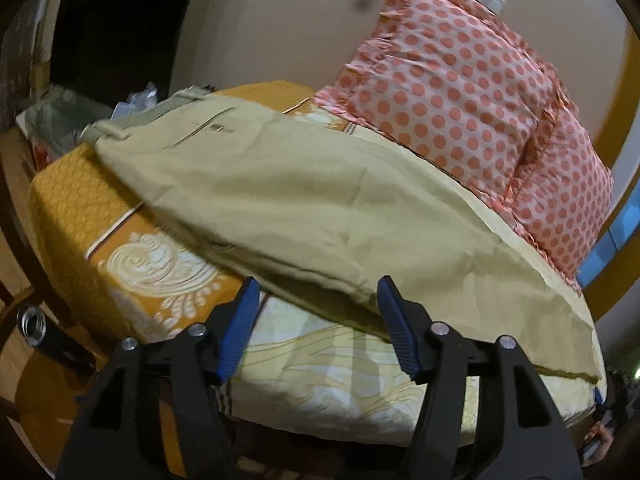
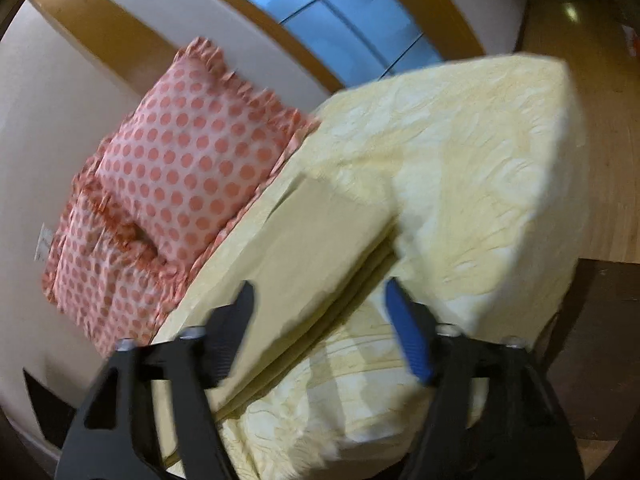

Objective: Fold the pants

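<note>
Beige khaki pants [image 1: 304, 200] lie lengthwise on the bed, waistband and back pocket at the far left, legs laid one over the other, hems at the near right. My left gripper [image 1: 316, 292] is open and empty, just in front of the pants' near edge at mid-leg. In the right wrist view the leg end of the pants [image 2: 320, 248] lies flat on the bedspread. My right gripper [image 2: 320, 300] is open and empty, hovering over the leg hems.
The bed [image 1: 120, 248] has an orange and cream patterned spread [image 2: 460, 184]. Two pink polka-dot pillows [image 1: 460, 92] lean on the wall behind the pants; they also show in the right wrist view [image 2: 188, 168]. Clutter [image 1: 60, 120] sits past the waistband. Wooden floor [image 2: 600, 160] lies beyond the bed.
</note>
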{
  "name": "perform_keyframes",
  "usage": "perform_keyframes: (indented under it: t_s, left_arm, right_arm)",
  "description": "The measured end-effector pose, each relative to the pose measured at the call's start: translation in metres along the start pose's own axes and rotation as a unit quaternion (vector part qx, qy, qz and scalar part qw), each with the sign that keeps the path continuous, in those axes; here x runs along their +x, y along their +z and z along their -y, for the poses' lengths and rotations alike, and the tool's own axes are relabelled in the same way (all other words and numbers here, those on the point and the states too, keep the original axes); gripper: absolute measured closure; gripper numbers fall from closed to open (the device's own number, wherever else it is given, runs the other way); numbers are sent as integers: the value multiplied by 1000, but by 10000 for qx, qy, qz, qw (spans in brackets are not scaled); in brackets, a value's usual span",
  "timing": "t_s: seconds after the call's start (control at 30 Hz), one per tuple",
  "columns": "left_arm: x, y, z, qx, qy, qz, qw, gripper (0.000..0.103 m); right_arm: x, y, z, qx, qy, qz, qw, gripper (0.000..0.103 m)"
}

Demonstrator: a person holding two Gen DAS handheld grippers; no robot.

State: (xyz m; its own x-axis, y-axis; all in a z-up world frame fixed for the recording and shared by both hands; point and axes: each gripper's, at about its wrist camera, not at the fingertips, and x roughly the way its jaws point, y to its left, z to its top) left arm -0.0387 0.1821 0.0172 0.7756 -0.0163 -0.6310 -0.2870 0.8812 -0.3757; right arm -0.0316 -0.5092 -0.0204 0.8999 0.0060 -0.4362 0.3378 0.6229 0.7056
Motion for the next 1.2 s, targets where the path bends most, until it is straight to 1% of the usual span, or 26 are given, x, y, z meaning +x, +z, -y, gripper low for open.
perform_keyframes:
  t_s: [0.1, 0.17, 0.2, 0.23, 0.3, 0.33, 0.4, 0.43, 0.47, 0.5, 0.53, 0.57, 0.6, 0.63, 0.67, 0.73, 0.77, 0.8, 0.83, 0.87, 0.9, 0.97, 1.07, 1.1, 1.17, 1.2]
  left_arm:
    - [0, 0, -8, -178, -81, 17, 9998, 40]
    - [0, 0, -9, -184, -102, 15, 9998, 38]
    - [0, 1, -9, -190, -125, 19, 9997, 37]
    - [0, 1, -9, -190, -135, 20, 9997, 36]
    - [0, 1, -11, -202, -155, 27, 9997, 36]
    - [0, 1, -12, -220, -173, 33, 9996, 36]
    - [-3, 0, -14, -269, -194, 39, 9994, 35]
    - [-5, 0, -16, -303, -197, 59, 9993, 35]
    - [-7, -1, -19, -343, -188, 87, 9992, 34]
    - [-8, -1, -21, -378, -192, 110, 9990, 34]
    - [-8, -1, -23, -398, -208, 121, 9989, 34]
    - [-8, 0, -24, -409, -238, 129, 9988, 34]
    - [-8, 0, -25, -390, -251, 126, 9988, 34]
    - [-8, 0, -24, -373, -241, 126, 9989, 34]
    - [-8, 0, -23, -332, -239, 127, 9991, 33]
    - [-7, 0, -22, -282, -250, 139, 9992, 31]
    - [-6, 0, -21, -258, -252, 148, 9992, 30]
    - [-6, 0, -20, -230, -261, 157, 9993, 30]
    - [-6, 0, -20, -218, -266, 161, 9993, 30]
    - [-6, 0, -21, -216, -279, 164, 9992, 30]
    - [-6, 0, -22, -224, -302, 166, 9992, 30]
    - [-7, 0, -23, -263, -349, 171, 9989, 30]
    - [-7, 1, -27, -358, -411, 192, 9983, 30]
    - [-8, 2, -28, -410, -435, 220, 9980, 30]
    - [-10, 5, -31, -483, -510, 289, 9971, 30]
    - [-12, 6, -31, -514, -529, 322, 9968, 30]
  right_arm:
    - [9, -7, -17, -526, -322, 122, 9980, 49]
    - [9, -9, -19, -623, -464, 312, 9965, 49]
    - [8, -9, -19, -754, -519, 422, 9949, 78]
    - [8, -7, -18, -811, -344, 446, 9951, 101]
    - [17, -2, -15, -787, -418, 324, 9955, 100]
    - [24, -2, -14, -743, -503, 146, 9959, 103]
    - [24, -5, -14, -612, -665, 19, 9959, 99]
    - [22, -7, -13, -546, -682, 10, 9962, 99]
    - [17, -9, -14, -527, -826, 74, 9952, 95]
    - [11, -13, -16, -621, -1042, 220, 9924, 84]
    - [8, -16, -17, -702, -1241, 352, 9892, 80]
    - [5, -19, -19, -779, -1321, 511, 9868, 69]
    - [6, -21, -19, -851, -1293, 552, 9864, 65]
    - [9, -21, -21, -945, -1334, 586, 9848, 64]
    - [12, -22, -23, -1065, -1385, 639, 9826, 61]
    - [22, -21, -27, -1377, -1384, 697, 9783, 60]
    - [26, -21, -30, -1518, -1348, 701, 9767, 60]
    - [32, -21, -31, -1635, -1229, 683, 9765, 73]
    - [34, -20, -30, -1576, -1037, 588, 9803, 86]
    - [36, -19, -27, -1430, -835, 480, 9850, 93]
    - [33, -18, -28, -1364, -712, 498, 9868, 96]
    - [27, -18, -32, -1340, -548, 570, 9878, 96]
    - [23, -18, -73, -1831, -112, 619, 9811, 96]
    - [22, -21, -101, -2065, 256, 551, 9766, 96]
    - [23, -29, -140, -2367, 748, 435, 9677, 96]
    - [24, -40, -171, -2598, 1146, 268, 9585, 96]
